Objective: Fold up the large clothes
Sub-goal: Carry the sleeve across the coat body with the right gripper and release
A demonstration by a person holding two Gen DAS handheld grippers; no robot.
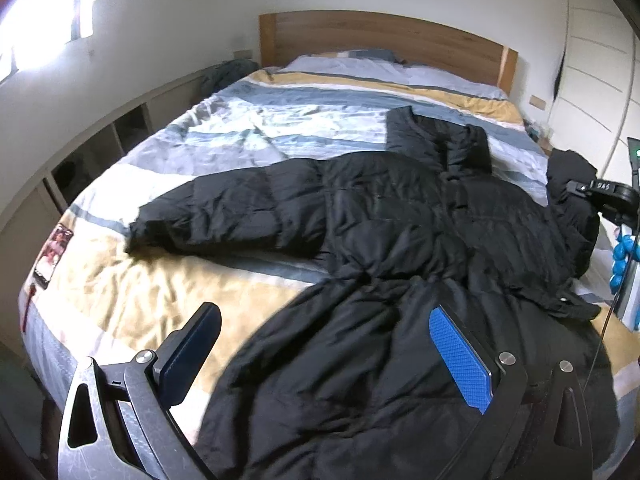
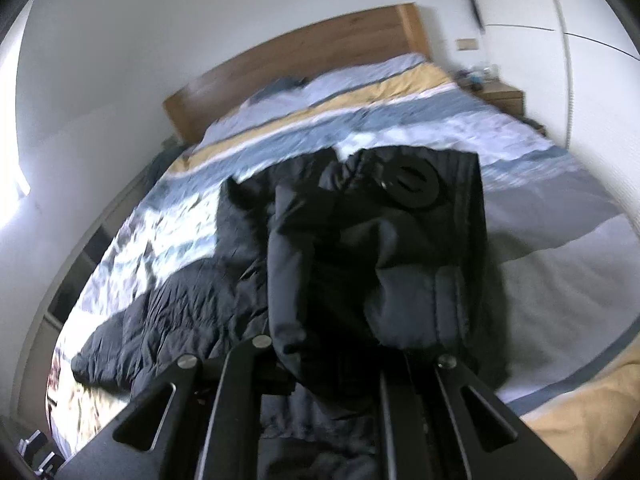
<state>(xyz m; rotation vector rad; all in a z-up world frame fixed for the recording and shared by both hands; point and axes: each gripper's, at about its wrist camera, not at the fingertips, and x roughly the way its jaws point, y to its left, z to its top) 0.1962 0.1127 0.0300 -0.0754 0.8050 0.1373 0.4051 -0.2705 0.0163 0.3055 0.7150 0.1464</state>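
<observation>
A large black puffer coat (image 1: 384, 216) lies spread on the bed (image 1: 248, 128), one sleeve stretched out to the left, collar toward the headboard. My left gripper (image 1: 324, 344) is open and empty, hovering above the coat's lower hem, blue pad (image 1: 460, 360) on the right finger. My right gripper (image 1: 600, 196) shows at the right edge of the left wrist view, holding the coat's other sleeve lifted. In the right wrist view the right gripper (image 2: 360, 360) is shut on that black sleeve (image 2: 372, 264), which bunches up and hides the fingertips.
The bed has a striped blue, white and yellow duvet and a wooden headboard (image 1: 384, 36). Open shelving (image 1: 92, 152) runs along the left wall. A white wardrobe (image 1: 596, 72) stands at the right, with a wooden nightstand (image 2: 504, 96) beside the bed.
</observation>
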